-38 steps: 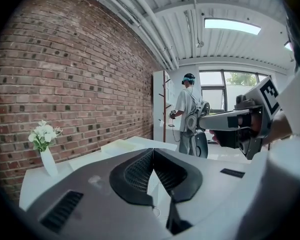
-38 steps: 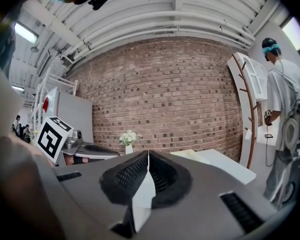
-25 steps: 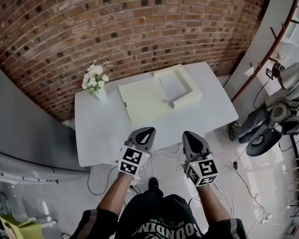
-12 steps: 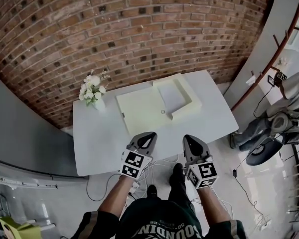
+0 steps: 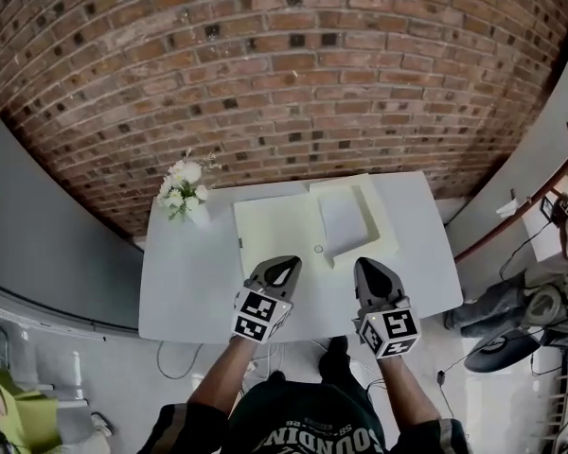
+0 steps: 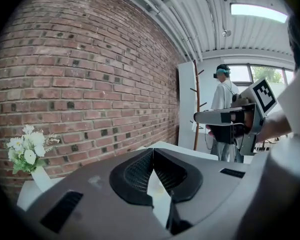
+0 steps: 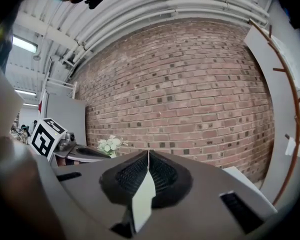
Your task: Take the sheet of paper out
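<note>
This looks like a lab or test room. A big brick wall (image 5: 284,64) stands at 12 o'clock behind a white table (image 5: 185,287). Machines (image 5: 540,315) sit on the floor at 4 o'clock. Another person (image 6: 224,96) wears a headset (image 6: 221,72) under bare ceiling pipes (image 6: 162,6).

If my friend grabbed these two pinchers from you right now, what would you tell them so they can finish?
Left gripper: jaws shut, nothing in them.
Right gripper: jaws shut, nothing in them.
Both are held out by the front edge of the white table, and neither is touching anything.
The sheet of paper lies flat in the right half of the open pale box, straight ahead. The flowers stand at the table's back left corner, out of the way.
Done: the box is open. Nothing else.
Left: reach in, open the jaws, grip the paper by an edge and lift it out.
</note>
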Motion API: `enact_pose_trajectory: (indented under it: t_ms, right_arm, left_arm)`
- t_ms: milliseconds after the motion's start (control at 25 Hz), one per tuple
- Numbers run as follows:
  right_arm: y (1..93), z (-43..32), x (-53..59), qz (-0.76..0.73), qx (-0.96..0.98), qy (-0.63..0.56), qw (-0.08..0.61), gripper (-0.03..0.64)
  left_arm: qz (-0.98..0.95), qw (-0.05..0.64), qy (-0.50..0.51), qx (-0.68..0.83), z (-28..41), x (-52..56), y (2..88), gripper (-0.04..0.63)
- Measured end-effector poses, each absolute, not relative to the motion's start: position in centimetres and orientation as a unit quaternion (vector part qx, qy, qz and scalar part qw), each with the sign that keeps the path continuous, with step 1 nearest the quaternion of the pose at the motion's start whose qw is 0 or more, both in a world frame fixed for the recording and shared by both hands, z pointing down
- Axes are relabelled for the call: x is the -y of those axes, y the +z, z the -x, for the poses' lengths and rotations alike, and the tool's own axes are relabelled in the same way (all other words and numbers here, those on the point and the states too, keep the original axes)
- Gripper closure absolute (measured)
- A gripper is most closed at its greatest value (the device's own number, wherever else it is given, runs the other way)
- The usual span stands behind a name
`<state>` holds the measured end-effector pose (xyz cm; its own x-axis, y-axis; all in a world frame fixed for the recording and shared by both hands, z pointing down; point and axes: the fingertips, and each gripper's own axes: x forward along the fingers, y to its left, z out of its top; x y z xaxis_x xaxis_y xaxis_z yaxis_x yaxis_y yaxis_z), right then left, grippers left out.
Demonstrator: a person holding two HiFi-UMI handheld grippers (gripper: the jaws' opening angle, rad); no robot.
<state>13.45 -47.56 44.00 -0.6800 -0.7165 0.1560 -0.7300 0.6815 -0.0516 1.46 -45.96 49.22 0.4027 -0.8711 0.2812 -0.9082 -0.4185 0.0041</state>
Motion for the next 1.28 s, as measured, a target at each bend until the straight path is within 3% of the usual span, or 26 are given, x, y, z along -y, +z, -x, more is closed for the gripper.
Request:
enact_pose_trajectory:
  t_ms: [600,1280]
  right_arm:
    - [44.1,-13.9,59.0,-0.295,0.951,0.058,0.073,0.548]
    - [46.3,-12.8,63.2,-0.276,0.955,0.079,0.079,0.547]
  left_arm:
    - [-0.772,0.105,0.117,0.615,-2.5,55.2,49.5,0.584]
    - [-0.757,0.113,0.113,0.634,-1.5,59.7,50.3,0.584]
